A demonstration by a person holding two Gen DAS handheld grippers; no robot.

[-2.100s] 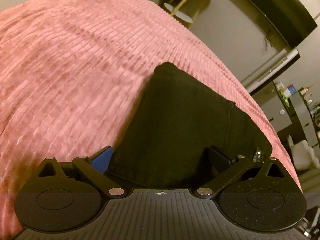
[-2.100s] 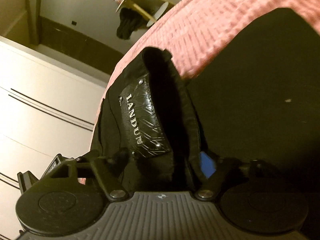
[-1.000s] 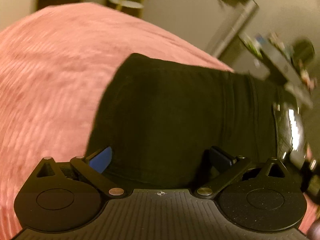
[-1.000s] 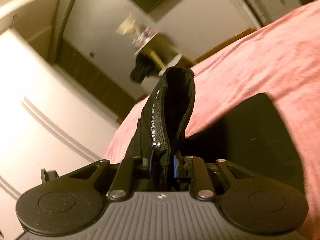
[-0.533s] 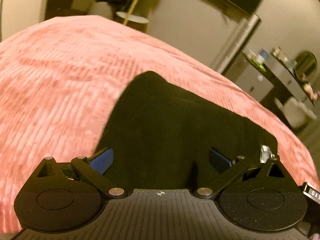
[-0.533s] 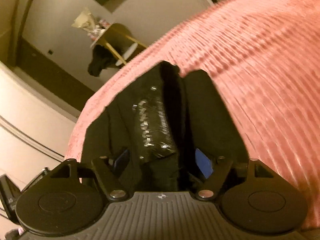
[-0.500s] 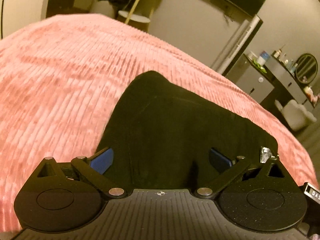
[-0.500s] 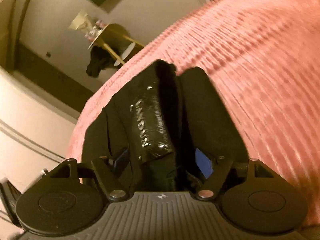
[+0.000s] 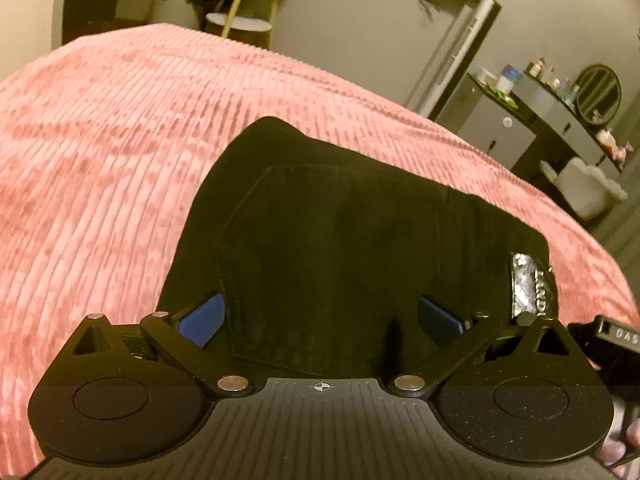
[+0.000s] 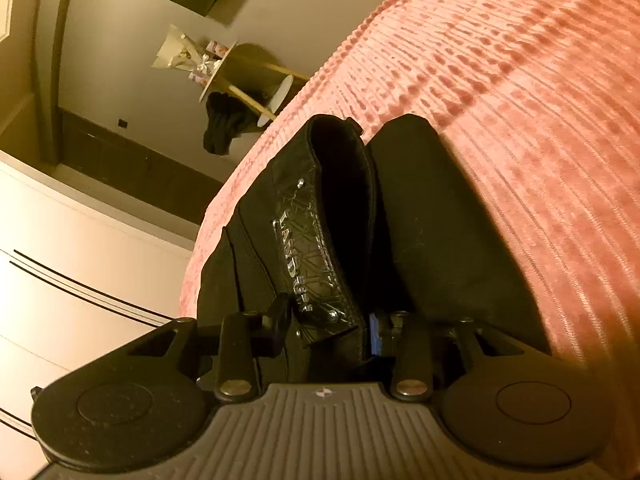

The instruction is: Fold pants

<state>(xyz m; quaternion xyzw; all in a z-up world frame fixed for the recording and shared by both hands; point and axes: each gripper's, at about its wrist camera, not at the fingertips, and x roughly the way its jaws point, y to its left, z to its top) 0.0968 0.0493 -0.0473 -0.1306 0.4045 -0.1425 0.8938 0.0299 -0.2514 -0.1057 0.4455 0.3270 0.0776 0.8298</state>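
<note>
Black pants (image 9: 340, 236) lie folded on a pink ribbed bedspread (image 9: 100, 152), back pocket facing up. My left gripper (image 9: 320, 320) is open, its blue pads either side of the pants' near edge, holding nothing. In the right wrist view my right gripper (image 10: 332, 328) is shut on the pants' waistband (image 10: 316, 248), at the shiny black brand patch (image 10: 308, 264). The same patch (image 9: 530, 284) shows at the right in the left wrist view, with the right gripper's tip beside it. A folded layer (image 10: 432, 232) lies flat to the right of the held waistband.
The bedspread (image 10: 540, 100) stretches wide around the pants. Beyond the bed stand a small round side table (image 9: 240, 20) with dark clothing on it, a dresser with bottles and a round mirror (image 9: 560, 100), and white wardrobe doors (image 10: 60, 260).
My right gripper has closed from open onto the waistband at the patch. The left gripper stays open; its view shifted slightly and the back pocket now shows.
</note>
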